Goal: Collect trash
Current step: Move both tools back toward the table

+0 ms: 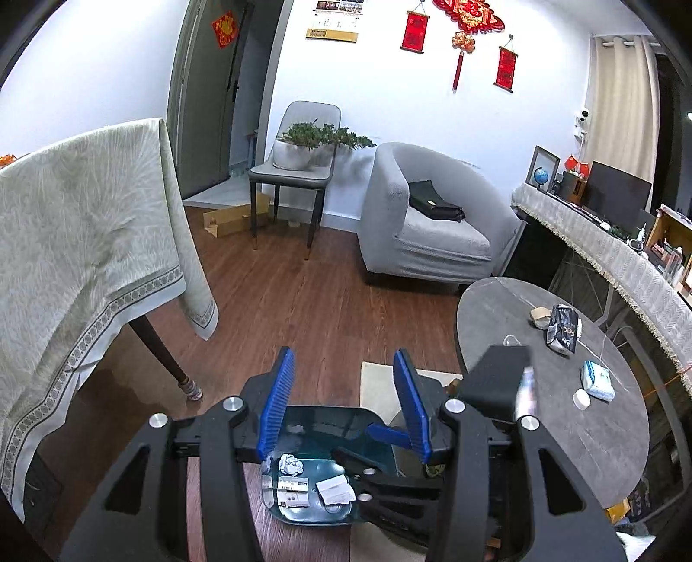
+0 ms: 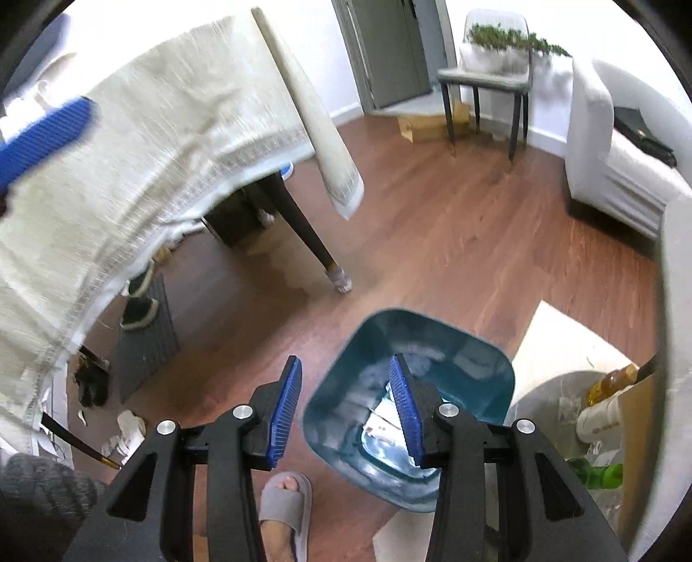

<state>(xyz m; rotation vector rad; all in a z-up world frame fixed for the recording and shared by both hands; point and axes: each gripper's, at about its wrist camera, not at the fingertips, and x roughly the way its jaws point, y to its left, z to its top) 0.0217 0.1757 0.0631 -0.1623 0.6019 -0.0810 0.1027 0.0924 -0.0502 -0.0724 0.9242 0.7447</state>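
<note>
While the wooden floor (image 1: 302, 302) runs open and bare from the near middle to the far chair (image 1: 298, 173) and grey armchair (image 1: 424, 220), its left side is bounded by the hanging edge of a pale tablecloth (image 1: 86, 242) and a dark table leg (image 1: 160, 350). On the right, the curved rim of a round grey table (image 1: 562, 436) closes in, carrying a dark crumpled packet (image 1: 562, 328), a blue-and-white tissue pack (image 1: 599, 380) and a white cap (image 1: 581, 398); print on the packet is too small to read. Just below both tools stands the teal bin (image 2: 432, 337), near the middle, its rim beside a pale rug (image 2: 558, 341). Inside lie a crumpled paper ball (image 1: 290, 464) and small printed cards (image 1: 294, 490), the lettering illegible. Left gripper (image 1: 344, 402) hangs over the bin with its blue pads spread apart, holding nothing. Right gripper (image 2: 346, 410) also stands released above the bin's left rim, empty. Red wall hangings (image 1: 469, 15) carry gold characters, unreadable here. A slippered foot (image 2: 283, 506) sits nearest, left of the bin.
</note>
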